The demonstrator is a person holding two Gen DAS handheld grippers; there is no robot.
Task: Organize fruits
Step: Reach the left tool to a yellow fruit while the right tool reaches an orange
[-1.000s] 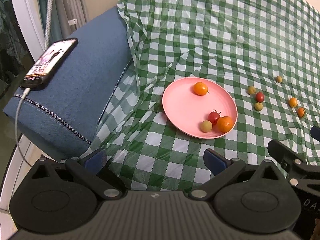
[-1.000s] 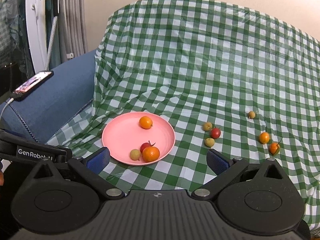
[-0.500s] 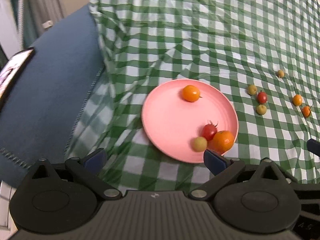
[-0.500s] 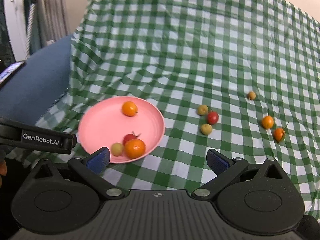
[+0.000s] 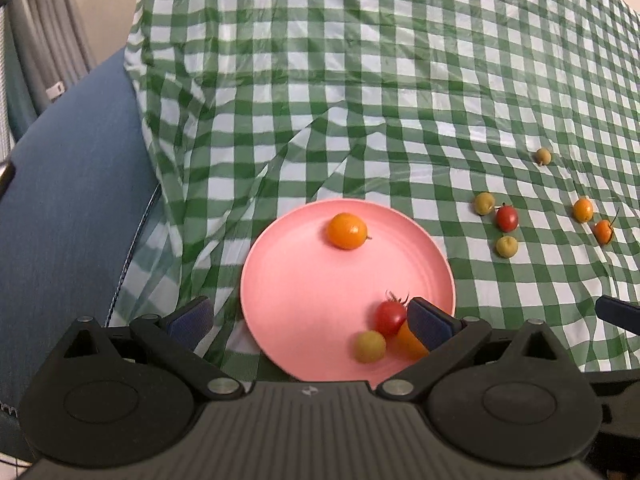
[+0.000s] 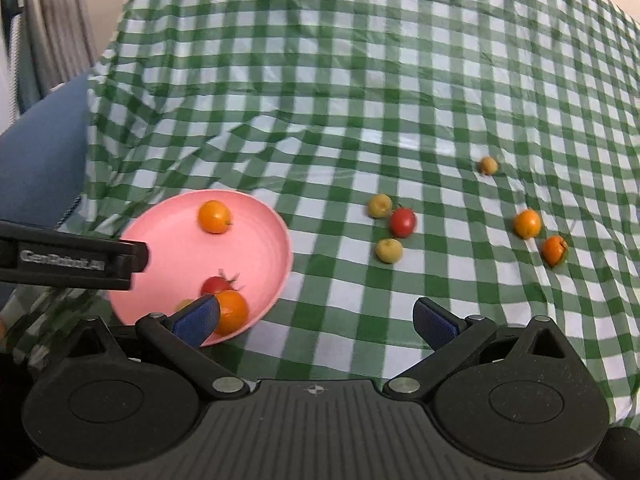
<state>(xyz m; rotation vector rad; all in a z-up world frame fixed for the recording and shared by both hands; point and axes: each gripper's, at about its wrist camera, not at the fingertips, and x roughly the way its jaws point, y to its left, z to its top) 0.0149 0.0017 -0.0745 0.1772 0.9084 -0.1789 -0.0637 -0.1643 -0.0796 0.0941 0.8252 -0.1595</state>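
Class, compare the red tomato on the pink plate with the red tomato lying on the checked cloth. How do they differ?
The plate tomato sits on the pink plate, touching a yellow-green fruit; the cloth tomato lies on the checked cloth between two yellow-green fruits. The plate tomato shows a spiky green calyx; the cloth tomato's is barely visible. Both are small, round and red.

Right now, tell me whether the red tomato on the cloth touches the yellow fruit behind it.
Cannot tell. In both wrist views the red tomato and the yellow fruit sit edge to edge, with no plain gap or contact.
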